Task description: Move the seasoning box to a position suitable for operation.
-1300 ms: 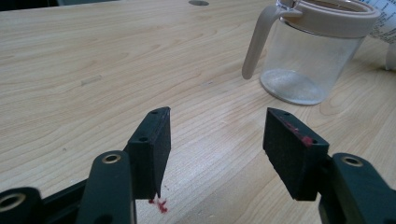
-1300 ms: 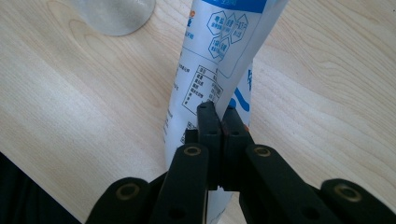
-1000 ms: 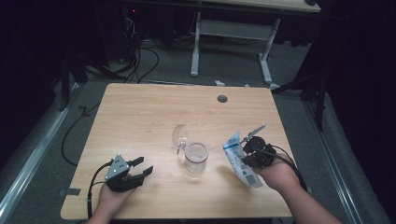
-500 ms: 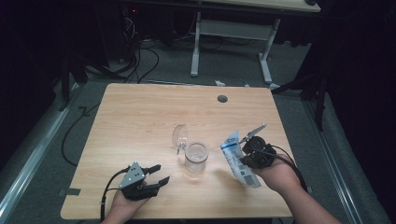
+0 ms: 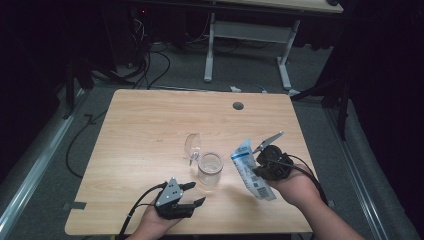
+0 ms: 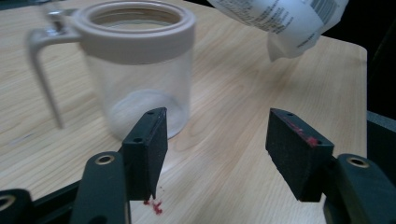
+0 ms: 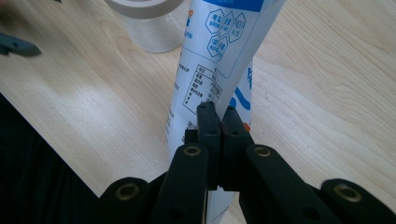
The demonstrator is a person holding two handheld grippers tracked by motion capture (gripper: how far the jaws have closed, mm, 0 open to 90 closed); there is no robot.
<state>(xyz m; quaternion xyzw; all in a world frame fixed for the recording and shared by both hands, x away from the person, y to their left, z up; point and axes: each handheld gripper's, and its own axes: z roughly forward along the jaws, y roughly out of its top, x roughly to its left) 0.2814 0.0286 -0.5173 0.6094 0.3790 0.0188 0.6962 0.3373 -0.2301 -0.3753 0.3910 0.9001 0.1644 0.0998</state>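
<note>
Wooden desk (image 5: 150,125) seen from above, w/ a clear jar (image 5: 210,168) near the front edge, about mid-width. Its hinged lid (image 5: 192,146) is flipped up behind it, so the mouth is open, likely to take a pour.

Right gripper (image 5: 264,161) sits right of the jar, toward the desk's right edge. Its jaws are clenched on a white-and-blue pouch (image 5: 250,169), pinching the flat packet near its middle; the pouch hangs tilted, top corner leaning toward the jar, prob. ready for tipping in.

Left gripper (image 5: 192,194) is at the front edge, just left of and before the jar. Its jaws have just been opening and stand wide apart w/ nothing between them. In the left gripper view the jar (image 6: 140,70) is straight ahead, so it looks lined up to steady the jar; not touching yet.
</note>
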